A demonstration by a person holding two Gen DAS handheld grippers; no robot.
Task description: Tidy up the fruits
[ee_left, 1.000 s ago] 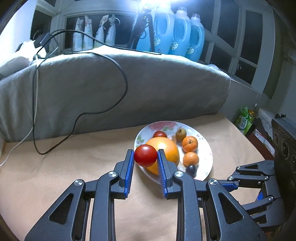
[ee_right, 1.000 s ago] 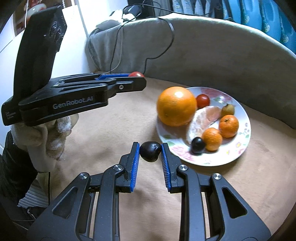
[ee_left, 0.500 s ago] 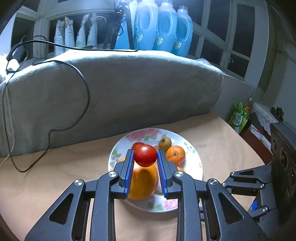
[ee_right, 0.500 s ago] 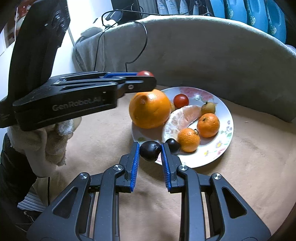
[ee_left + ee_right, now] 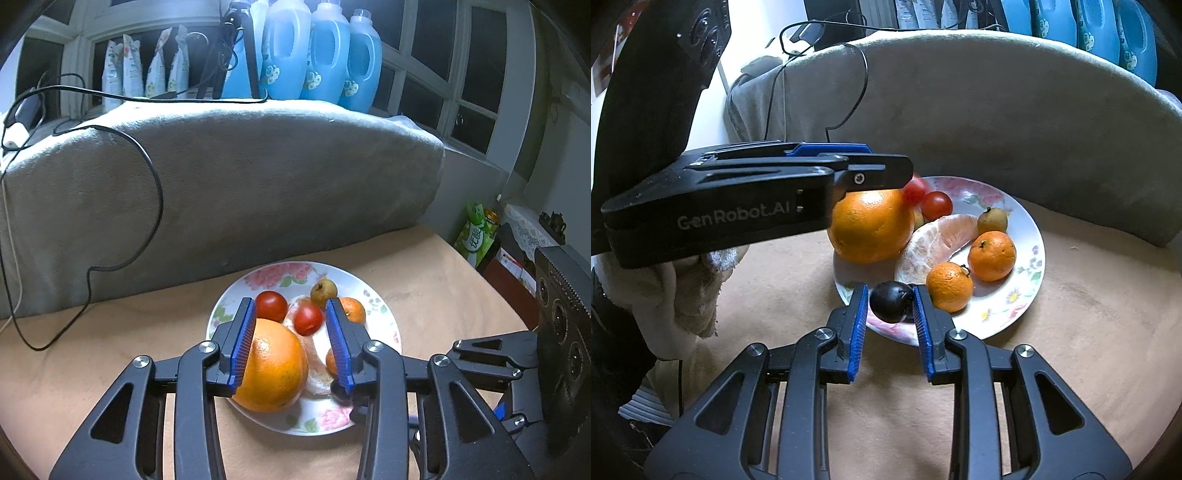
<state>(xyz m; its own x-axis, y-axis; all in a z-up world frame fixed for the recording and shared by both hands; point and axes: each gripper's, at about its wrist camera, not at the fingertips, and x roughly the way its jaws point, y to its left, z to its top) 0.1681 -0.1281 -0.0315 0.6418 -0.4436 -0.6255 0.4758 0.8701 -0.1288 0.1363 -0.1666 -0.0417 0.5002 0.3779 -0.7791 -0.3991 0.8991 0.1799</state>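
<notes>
A flowered plate holds a big orange, a red tomato, a peeled citrus segment, two mandarins and a small brown fruit. My left gripper hovers over the plate with its jaws opening. A second tomato is loose between them, free of the pads and blurred in the right wrist view. My right gripper is at the plate's near rim, jaws opening, with a dark plum between the pads and no longer pinched.
A grey blanket-covered back rises behind the plate, with a black cable draped over it. Blue detergent bottles line the sill. The plate sits on a tan cloth. A cloth-gloved hand holds the left gripper.
Both grippers' jaws have spread apart. The tomato has slipped out of the left pads toward the plate. The plum sits loose between the right pads. Earlier the left gripper moved over the plate.
</notes>
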